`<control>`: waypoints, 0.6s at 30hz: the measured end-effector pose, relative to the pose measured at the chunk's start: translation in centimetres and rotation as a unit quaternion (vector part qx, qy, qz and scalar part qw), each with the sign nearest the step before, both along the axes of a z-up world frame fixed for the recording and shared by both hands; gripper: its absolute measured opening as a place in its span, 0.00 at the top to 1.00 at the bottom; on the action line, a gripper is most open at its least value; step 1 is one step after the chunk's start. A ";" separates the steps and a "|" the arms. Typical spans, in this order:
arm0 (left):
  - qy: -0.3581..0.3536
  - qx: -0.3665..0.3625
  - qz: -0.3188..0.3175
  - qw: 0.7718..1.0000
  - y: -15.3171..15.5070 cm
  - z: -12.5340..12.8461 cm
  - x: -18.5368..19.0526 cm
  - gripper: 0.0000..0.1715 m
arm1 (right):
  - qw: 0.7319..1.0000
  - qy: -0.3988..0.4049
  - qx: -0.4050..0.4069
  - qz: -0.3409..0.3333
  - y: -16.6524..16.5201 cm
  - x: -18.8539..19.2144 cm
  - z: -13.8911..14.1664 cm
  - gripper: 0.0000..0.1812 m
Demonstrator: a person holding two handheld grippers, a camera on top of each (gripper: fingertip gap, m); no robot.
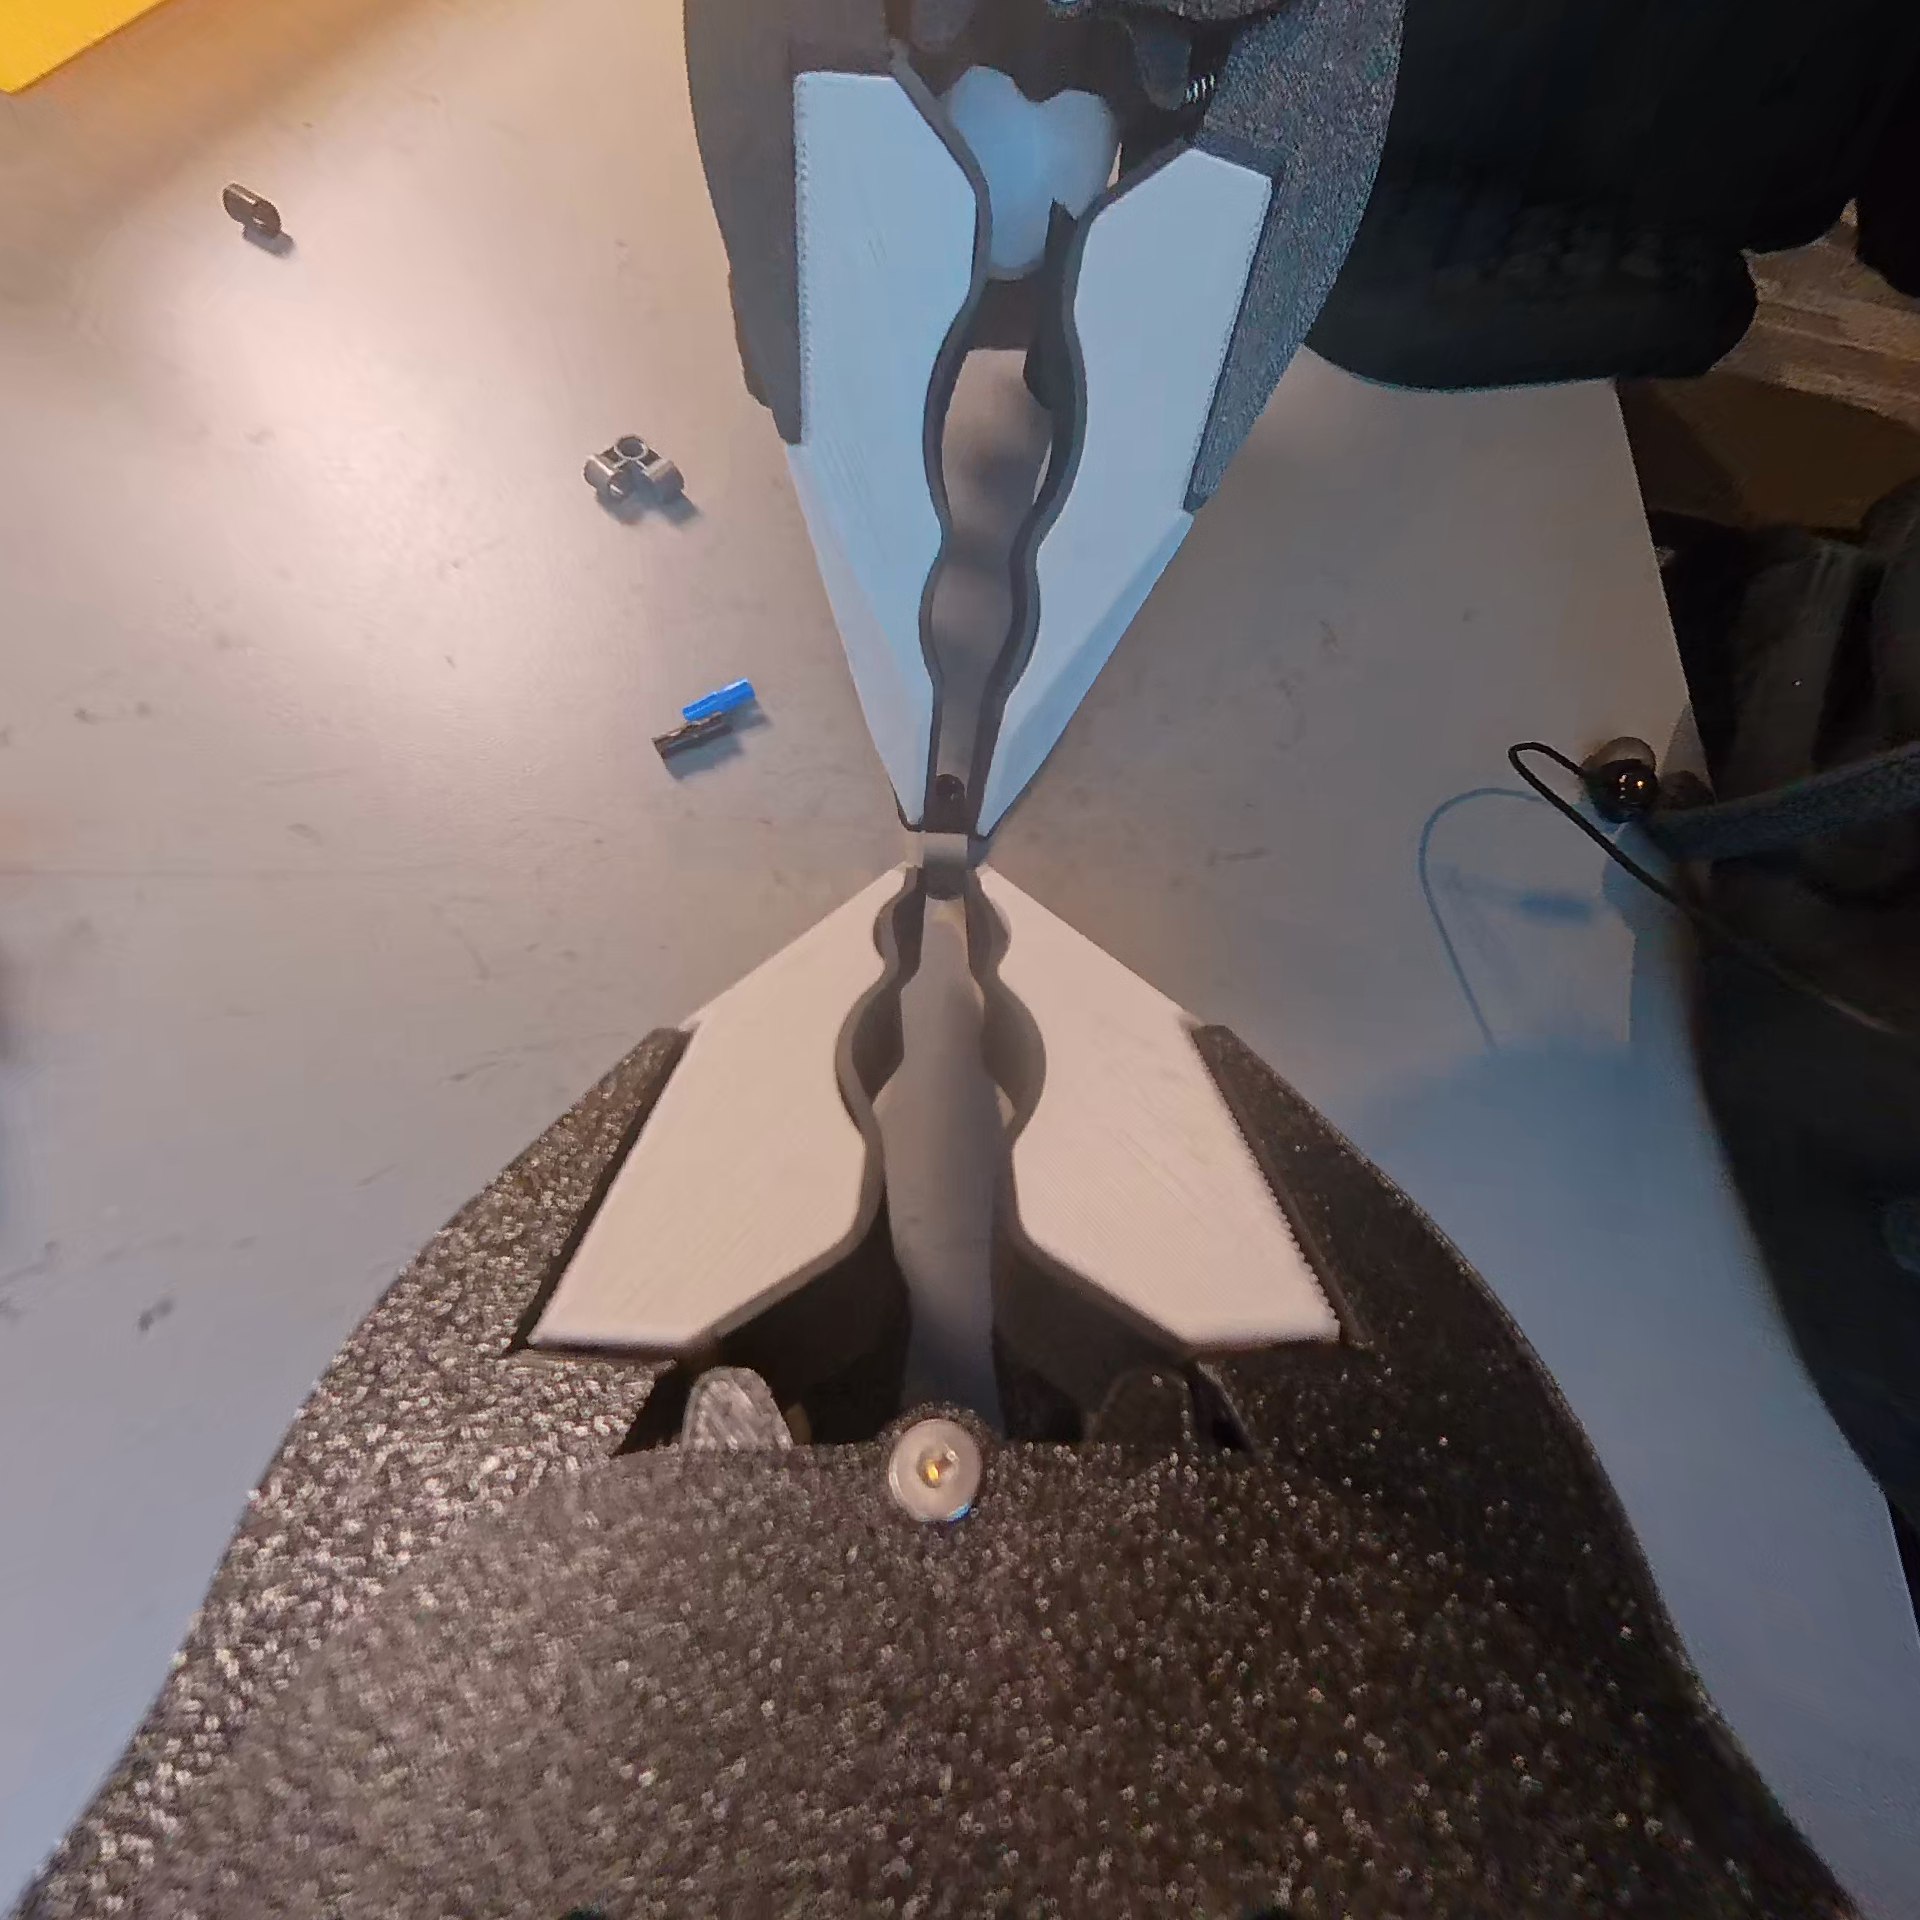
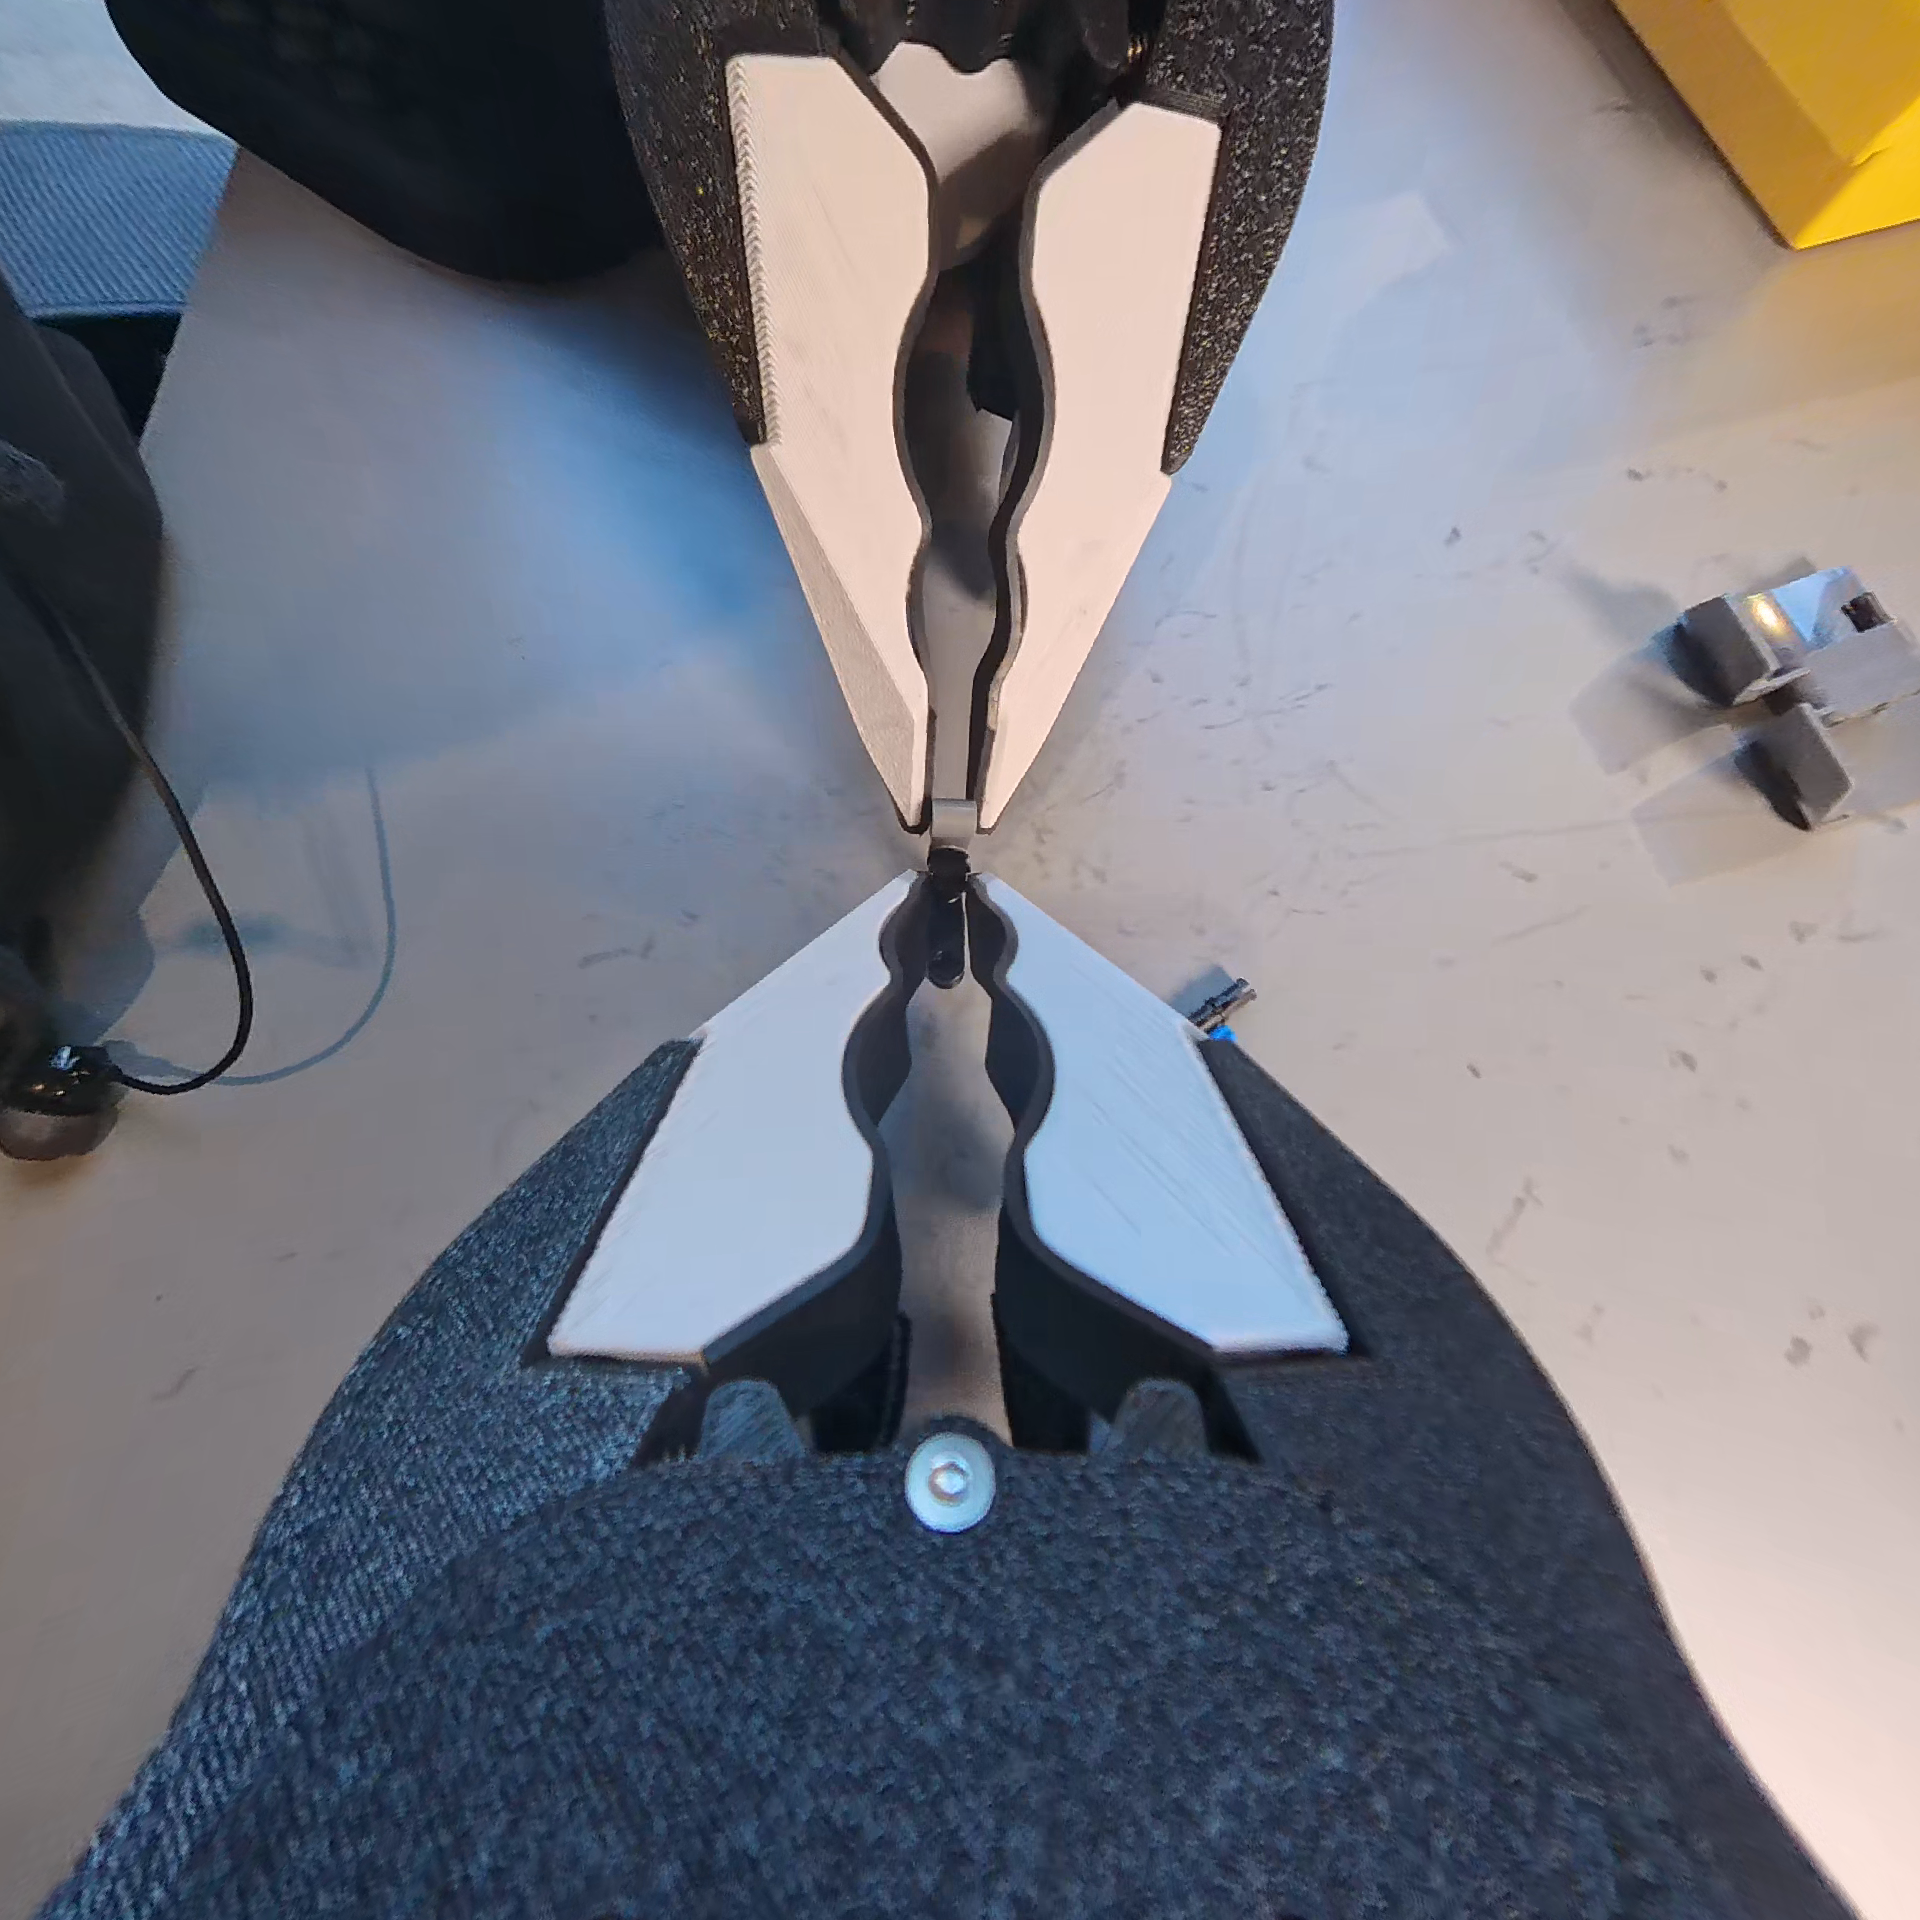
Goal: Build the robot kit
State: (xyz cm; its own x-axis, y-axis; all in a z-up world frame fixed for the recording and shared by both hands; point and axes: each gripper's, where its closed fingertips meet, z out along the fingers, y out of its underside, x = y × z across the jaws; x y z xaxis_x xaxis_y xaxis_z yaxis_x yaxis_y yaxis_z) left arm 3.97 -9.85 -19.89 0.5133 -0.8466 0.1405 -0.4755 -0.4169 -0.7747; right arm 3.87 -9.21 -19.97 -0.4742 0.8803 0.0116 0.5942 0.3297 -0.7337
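grey table [image 1: 312, 935], both tools [image 1: 943, 883] [image 2: 948, 883] pinch small parts, no writing

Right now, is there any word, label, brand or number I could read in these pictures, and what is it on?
None readable. No writing shows on the left gripper, the right gripper, the grey piece and black pin they pinch, the yellow box, or the table.

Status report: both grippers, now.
Left gripper shut on grey piece. Right gripper shut on black pin. Tips meeting over table. Nothing between.
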 end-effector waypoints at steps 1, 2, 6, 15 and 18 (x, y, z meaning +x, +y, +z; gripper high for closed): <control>0.004 -0.001 0.000 1.000 0.0 -0.1 0.0 0.96 | 1.000 -0.004 0.002 -0.001 0.0 0.0 0.0 0.97; 0.012 -0.004 -0.001 1.000 -0.1 -0.4 0.0 0.96 | 1.000 -0.010 0.004 -0.003 0.0 0.0 -0.2 0.97; 0.035 0.008 0.001 0.999 0.0 -0.5 0.0 0.97 | 1.000 -0.025 0.016 -0.003 0.0 0.0 -0.5 0.97; 0.021 -0.014 0.010 1.000 0.0 -0.6 0.0 0.96 | 0.999 -0.040 -0.017 -0.018 -0.1 0.0 -0.6 0.97; 0.015 -0.015 0.009 1.000 0.0 -0.6 0.0 0.96 | 0.999 -0.031 -0.024 -0.021 0.0 0.0 -0.5 0.97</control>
State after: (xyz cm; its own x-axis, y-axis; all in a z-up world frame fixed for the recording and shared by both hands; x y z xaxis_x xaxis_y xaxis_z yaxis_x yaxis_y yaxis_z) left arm 3.95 -9.85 -20.48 0.5328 -0.8328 0.1498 -0.4899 -0.4479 -0.7479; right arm 3.84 -9.23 -20.50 -0.4349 0.8985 -0.0601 0.6516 0.2679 -0.7097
